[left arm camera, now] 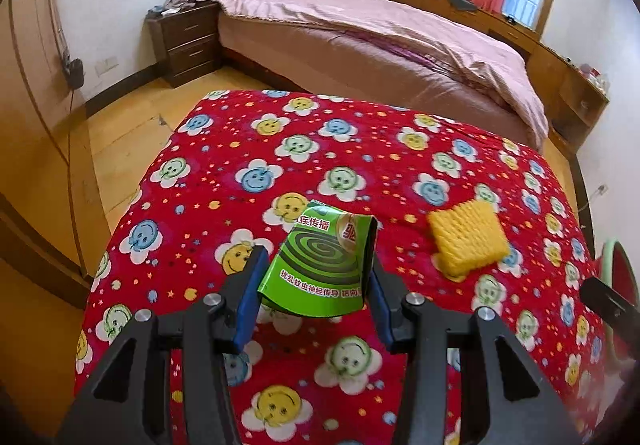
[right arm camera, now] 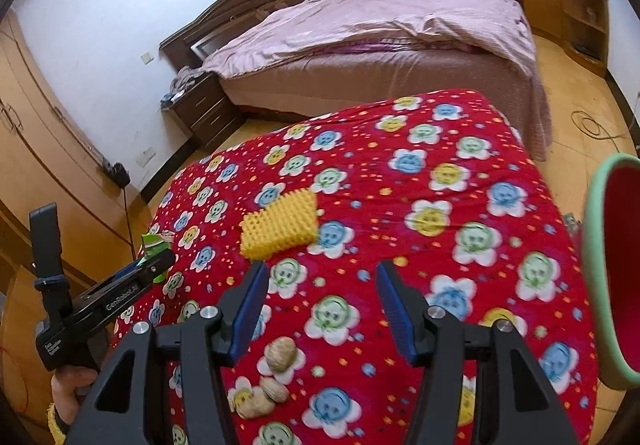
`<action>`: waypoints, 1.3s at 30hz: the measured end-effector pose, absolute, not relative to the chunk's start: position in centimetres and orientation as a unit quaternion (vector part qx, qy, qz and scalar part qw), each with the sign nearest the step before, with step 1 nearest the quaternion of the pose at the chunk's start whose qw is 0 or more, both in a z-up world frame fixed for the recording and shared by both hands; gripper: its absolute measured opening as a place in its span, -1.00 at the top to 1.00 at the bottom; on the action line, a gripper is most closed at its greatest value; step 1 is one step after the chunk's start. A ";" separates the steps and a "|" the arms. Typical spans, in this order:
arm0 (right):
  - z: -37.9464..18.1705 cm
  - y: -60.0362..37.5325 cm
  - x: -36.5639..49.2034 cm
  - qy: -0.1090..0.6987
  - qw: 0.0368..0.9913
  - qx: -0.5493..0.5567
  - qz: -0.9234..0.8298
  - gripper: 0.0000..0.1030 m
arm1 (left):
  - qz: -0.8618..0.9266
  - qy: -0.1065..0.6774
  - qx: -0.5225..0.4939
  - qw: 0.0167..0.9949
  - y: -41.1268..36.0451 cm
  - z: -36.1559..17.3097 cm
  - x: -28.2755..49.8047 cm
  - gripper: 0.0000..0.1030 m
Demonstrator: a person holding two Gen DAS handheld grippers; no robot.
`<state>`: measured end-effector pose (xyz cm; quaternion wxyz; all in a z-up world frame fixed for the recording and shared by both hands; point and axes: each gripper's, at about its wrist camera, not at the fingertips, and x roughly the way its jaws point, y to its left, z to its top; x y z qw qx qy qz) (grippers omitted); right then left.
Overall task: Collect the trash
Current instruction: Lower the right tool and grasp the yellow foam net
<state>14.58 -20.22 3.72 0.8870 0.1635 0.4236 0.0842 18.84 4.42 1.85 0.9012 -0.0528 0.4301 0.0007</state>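
Green mosquito-coil box upright between left gripper fingers, long axis vertical

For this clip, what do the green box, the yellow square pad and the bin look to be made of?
Green mosquito-coil box: thin printed cardboard, glossy; it is creased and bent between the left gripper fingers. Yellow square pad: probably soft rubber or sponge, matte; its surface is covered in small nubs. Green-rimmed red bin: likely plastic, with a smooth moulded rim.

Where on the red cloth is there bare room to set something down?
The far half of the red cloth, beyond the yellow sponge, is bare, as is the strip between the sponge and the green-rimmed bin. The near edge is crowded: nut shells lie below the right gripper.
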 end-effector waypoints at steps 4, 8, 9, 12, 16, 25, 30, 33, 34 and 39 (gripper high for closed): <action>3.0 -18.6 16.2 0.430 0.885 0.152 0.093 -0.15 | 0.009 0.433 -0.062 0.899 4.9 1.1 19.4 0.07; 2.2 -17.0 17.8 0.434 0.884 0.141 0.102 -0.15 | 0.013 0.438 -0.066 0.896 5.2 0.5 19.7 0.07; 1.9 -16.5 18.4 0.438 0.883 0.136 0.104 -0.15 | 0.013 0.439 -0.067 0.896 5.3 0.3 19.7 0.07; 1.1 -15.4 19.7 0.447 0.879 0.127 0.107 -0.15 | 0.011 0.443 -0.073 0.893 5.6 0.0 19.9 0.07; 0.0 -14.2 21.4 0.457 0.876 0.113 0.103 -0.15 | 0.006 0.453 -0.085 0.888 5.9 -0.4 20.3 0.07; -1.3 -13.0 23.1 0.463 0.878 0.082 0.089 -0.15 | -0.004 0.465 -0.103 0.879 6.3 -0.8 20.6 0.07; -1.7 -13.0 23.7 0.462 0.879 0.076 0.087 -0.18 | -0.004 0.466 -0.104 0.879 6.2 -1.0 20.6 0.07; -1.7 -12.9 24.0 0.460 0.881 0.071 0.085 -0.15 | -0.004 0.466 -0.104 0.879 6.3 -1.0 20.6 0.07; -1.7 -12.9 24.0 0.460 0.881 0.071 0.084 -0.11 | -0.004 0.466 -0.104 0.879 6.2 -1.0 20.7 0.07; -1.6 -12.3 23.9 0.461 0.878 0.079 0.103 0.35 | -0.005 0.464 -0.102 0.880 6.1 -0.8 20.5 0.07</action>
